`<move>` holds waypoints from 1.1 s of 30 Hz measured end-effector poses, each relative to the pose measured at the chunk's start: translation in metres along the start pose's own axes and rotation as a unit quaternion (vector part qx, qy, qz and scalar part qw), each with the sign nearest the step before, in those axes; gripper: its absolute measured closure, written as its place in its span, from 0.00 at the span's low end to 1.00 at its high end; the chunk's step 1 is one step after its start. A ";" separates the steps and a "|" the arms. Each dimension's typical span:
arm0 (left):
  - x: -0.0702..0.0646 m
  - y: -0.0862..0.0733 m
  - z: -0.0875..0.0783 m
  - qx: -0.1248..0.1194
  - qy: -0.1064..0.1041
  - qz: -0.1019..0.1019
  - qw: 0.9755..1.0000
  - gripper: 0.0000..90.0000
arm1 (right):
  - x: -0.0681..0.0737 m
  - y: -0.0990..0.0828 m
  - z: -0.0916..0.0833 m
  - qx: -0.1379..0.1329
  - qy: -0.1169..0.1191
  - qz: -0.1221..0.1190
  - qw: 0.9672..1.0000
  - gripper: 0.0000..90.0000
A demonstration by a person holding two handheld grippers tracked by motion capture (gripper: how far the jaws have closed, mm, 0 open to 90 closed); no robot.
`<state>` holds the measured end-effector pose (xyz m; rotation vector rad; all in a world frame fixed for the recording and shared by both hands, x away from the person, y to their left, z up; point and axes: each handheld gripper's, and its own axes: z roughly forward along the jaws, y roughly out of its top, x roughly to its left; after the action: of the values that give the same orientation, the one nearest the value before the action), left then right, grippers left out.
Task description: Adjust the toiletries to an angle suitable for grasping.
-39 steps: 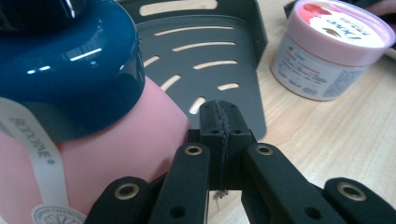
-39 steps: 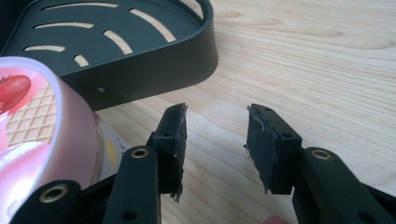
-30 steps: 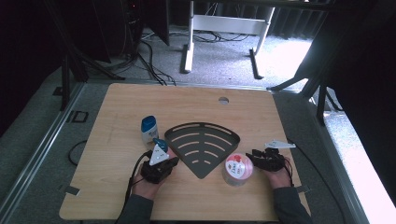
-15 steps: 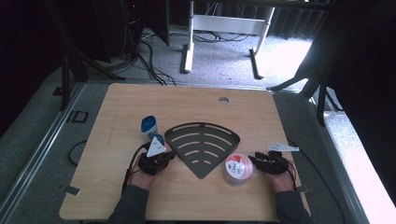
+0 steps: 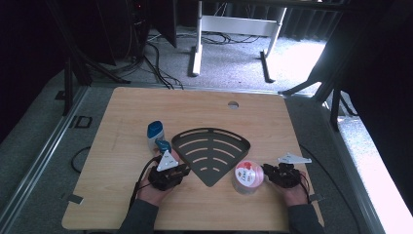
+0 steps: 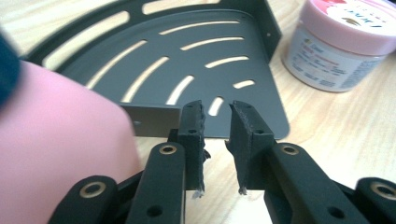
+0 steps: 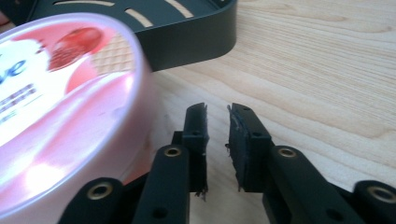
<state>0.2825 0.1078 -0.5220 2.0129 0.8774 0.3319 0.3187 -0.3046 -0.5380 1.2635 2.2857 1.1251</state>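
We see our left gripper (image 6: pixel 217 109) just short of the dark slotted corner shelf (image 5: pixel 212 151), its fingers (image 6: pixel 194 126) a small gap apart after having just been opening, with nothing between them. The shelf's pointed corner lies right ahead of them. Our right gripper (image 7: pixel 217 112) sits at the 3 o'clock side of the pink-lidded tub (image 5: pixel 247 174); its fingers (image 7: pixel 245 135) have just been closing to a narrow slit and grip nothing, the tub standing beside them, not between them.

The tub stands on the surface at about 4 o'clock from the shelf, just off its lower right edge. A small blue-capped bottle (image 5: pixel 155 131) stands at the shelf's 9 o'clock, and a second blue-topped item (image 5: pixel 163 145) is near our left hand (image 5: pixel 153 192); in the left gripper view something pink and blurred sits close to the lens, and we cannot tell what it is.

What could go wrong, as we judge it: the right fingers, nearly closed and low beside the tub, could shove it sideways rather than take it. The left fingers could slide the light shelf away.

The surface (image 5: pixel 122 204) is pale wood with a round hole near its far edge. Beyond it lie grey carpet, loose cables and a white table frame.
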 end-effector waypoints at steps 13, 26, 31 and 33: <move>-0.012 -0.002 0.014 0.017 -0.023 -0.009 1.000 0.75 | 0.015 -0.012 -0.005 0.015 0.005 -0.006 1.000 0.90; -0.035 0.005 0.035 0.035 -0.058 0.041 0.997 0.67 | 0.034 -0.013 0.002 0.020 0.032 -0.029 0.999 0.89; -0.043 0.010 0.047 0.046 -0.087 0.059 0.993 0.60 | 0.039 -0.014 0.002 0.019 0.046 -0.044 0.998 0.88; -0.046 0.013 0.053 0.044 -0.100 0.062 0.992 0.59 | 0.039 -0.014 0.002 0.019 0.050 -0.048 0.997 0.88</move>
<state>0.2838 0.0383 -0.5375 2.1451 0.6537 0.1581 0.2899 -0.2757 -0.5456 1.1217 2.4232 1.1421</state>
